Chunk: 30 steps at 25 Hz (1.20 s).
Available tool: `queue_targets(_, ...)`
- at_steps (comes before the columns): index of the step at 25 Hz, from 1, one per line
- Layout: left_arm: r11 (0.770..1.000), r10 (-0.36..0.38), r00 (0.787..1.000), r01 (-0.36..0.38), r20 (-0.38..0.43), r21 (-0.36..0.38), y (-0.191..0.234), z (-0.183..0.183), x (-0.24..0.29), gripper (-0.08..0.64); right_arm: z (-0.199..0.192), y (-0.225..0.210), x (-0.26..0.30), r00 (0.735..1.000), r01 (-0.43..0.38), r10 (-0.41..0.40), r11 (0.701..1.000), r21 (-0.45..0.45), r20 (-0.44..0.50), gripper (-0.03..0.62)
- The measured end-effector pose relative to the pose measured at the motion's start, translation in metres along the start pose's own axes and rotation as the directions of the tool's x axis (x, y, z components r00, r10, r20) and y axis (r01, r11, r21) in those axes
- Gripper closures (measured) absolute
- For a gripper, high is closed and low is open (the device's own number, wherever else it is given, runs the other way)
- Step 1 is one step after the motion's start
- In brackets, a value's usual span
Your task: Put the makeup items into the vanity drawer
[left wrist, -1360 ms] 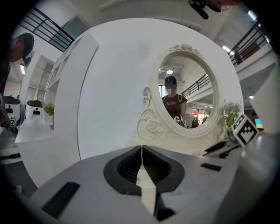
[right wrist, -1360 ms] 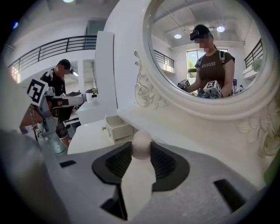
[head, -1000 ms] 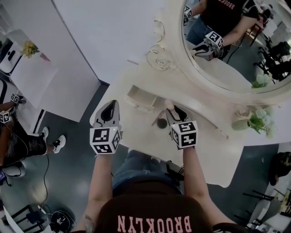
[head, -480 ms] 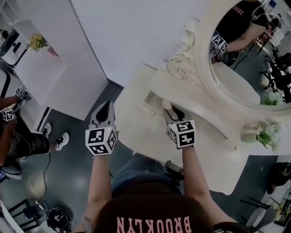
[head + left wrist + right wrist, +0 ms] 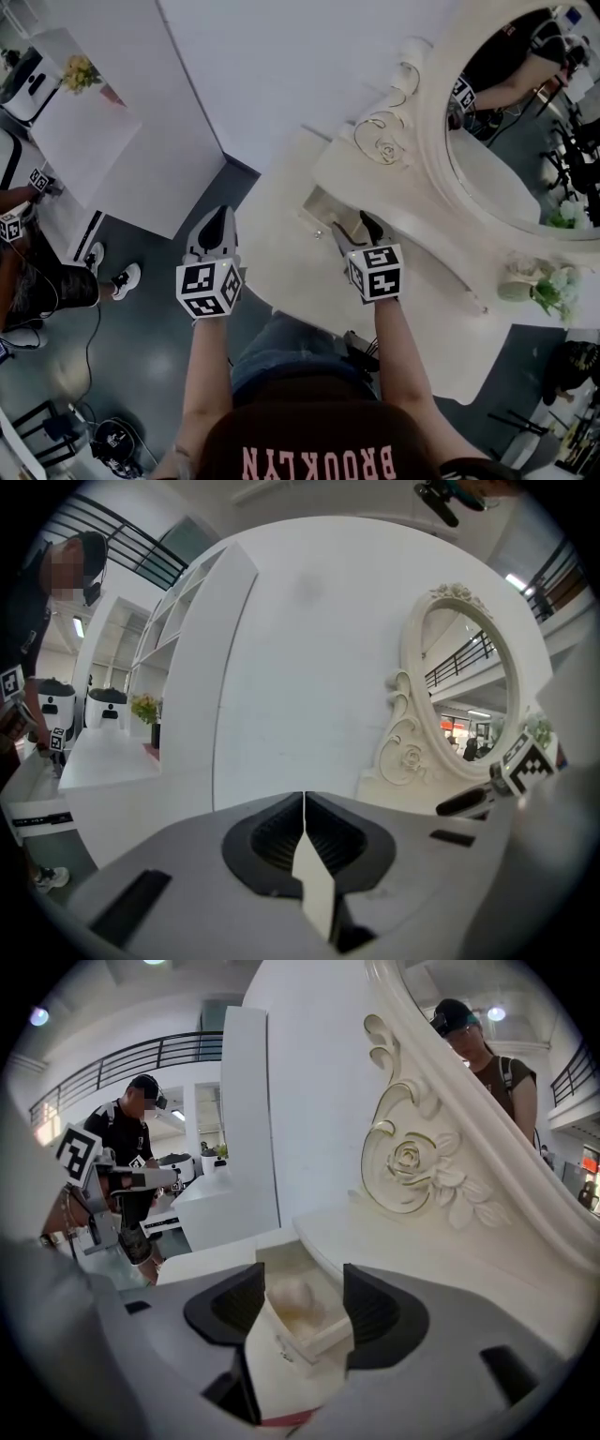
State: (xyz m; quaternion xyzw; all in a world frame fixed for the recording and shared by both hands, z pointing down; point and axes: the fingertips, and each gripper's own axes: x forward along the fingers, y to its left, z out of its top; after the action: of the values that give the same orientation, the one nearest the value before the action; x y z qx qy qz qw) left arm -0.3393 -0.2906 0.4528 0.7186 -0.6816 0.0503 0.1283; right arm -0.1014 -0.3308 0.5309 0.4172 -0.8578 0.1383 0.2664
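The small cream vanity drawer [image 5: 322,206] stands pulled out at the left of the vanity top [image 5: 281,267]. My right gripper [image 5: 360,226] hovers right at the drawer; its jaws have just been opening and stand open. In the right gripper view a pale rounded makeup puff [image 5: 289,1295] lies inside the drawer [image 5: 323,1331], seen between the parted jaws of my right gripper [image 5: 302,1303] with neither pad touching it. My left gripper [image 5: 217,219] hangs off the vanity's left edge, over the floor. It is shut with nothing in it, as the left gripper [image 5: 305,808] view confirms.
An ornate oval mirror [image 5: 525,122] with carved scrollwork [image 5: 412,1171] rises behind the drawer. Pale flowers [image 5: 539,277] sit at the vanity's right. A white cabinet [image 5: 80,141] and another person [image 5: 28,272] with grippers are on the left, over dark floor.
Both grippers have moved toward the drawer end of the vanity. The right gripper carried a pale item there and its jaws have parted; the item now lies in the drawer.
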Motion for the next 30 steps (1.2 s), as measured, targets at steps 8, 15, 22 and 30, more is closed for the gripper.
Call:
queue_targets(8,1.000,-0.015,1.000,0.015,0.014,-0.005,-0.022,0.004,0.003,0.554,0.009,-0.020,-0.031,0.995,0.055,-0.052,0.998,-0.034,0.083,0.592)
queue_targets(15,0.995,-0.101,0.993,0.100,0.062,0.024,-0.064,0.023,0.013,0.554,0.021,-0.045,-0.072,0.979,0.116,-0.109,0.993,-0.028,0.173,0.594)
queue_targets(22,0.984,-0.171,0.983,0.168,0.061,0.054,-0.102,0.024,0.019,0.554,0.009,-0.068,-0.102,0.968,0.173,-0.172,0.985,0.012,0.183,0.594)
queue_targets(30,0.981,-0.187,0.982,0.186,0.000,0.052,-0.115,-0.001,0.013,0.554,-0.024,-0.067,-0.108,0.977,0.168,-0.172,0.985,0.047,0.127,0.594)
